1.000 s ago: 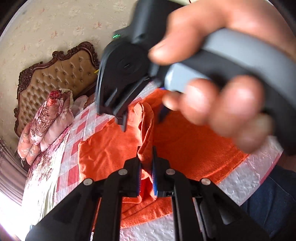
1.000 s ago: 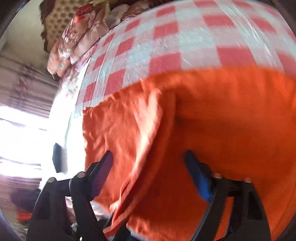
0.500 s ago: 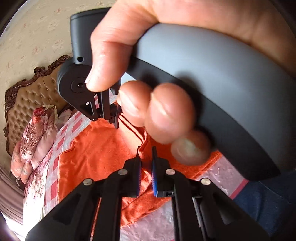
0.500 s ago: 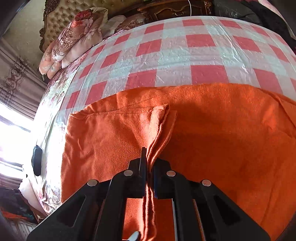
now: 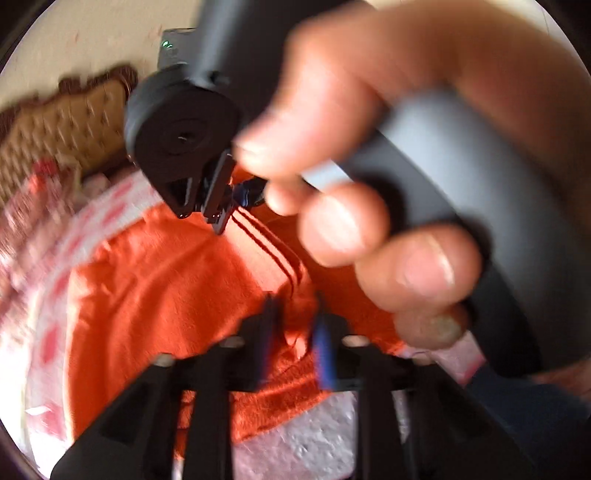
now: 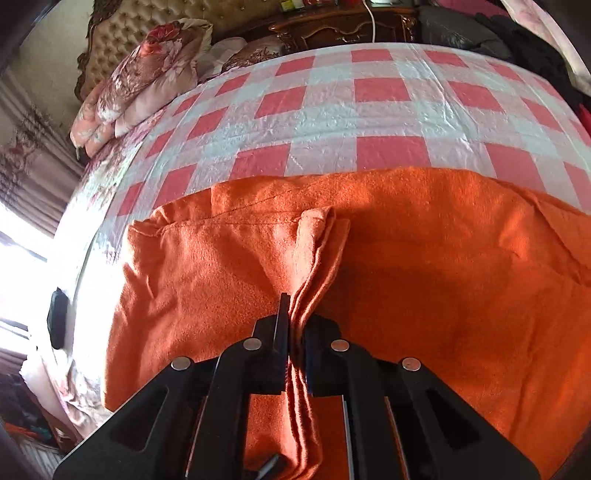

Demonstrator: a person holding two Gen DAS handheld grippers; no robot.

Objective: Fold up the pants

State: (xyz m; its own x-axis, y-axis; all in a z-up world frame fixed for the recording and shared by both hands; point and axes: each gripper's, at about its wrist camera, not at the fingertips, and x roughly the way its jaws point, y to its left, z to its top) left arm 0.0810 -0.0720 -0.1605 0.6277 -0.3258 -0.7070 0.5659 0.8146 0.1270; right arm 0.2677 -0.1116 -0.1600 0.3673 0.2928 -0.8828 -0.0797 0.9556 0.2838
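right gripper (image 6: 295,325) has clamped the pants (image 6: 424,277) fold; left gripper (image 5: 295,325) jaws are opening.

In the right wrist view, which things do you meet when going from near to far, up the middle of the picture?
Right claw, shut on a pinched ridge of cloth → orange pants → red and white checked bedcover → dark wooden nightstand.

Home bedroom, checked bedspread (image 6: 369,110), tufted headboard (image 6: 147,22), floral pillows (image 6: 140,81), curtains (image 6: 26,166)
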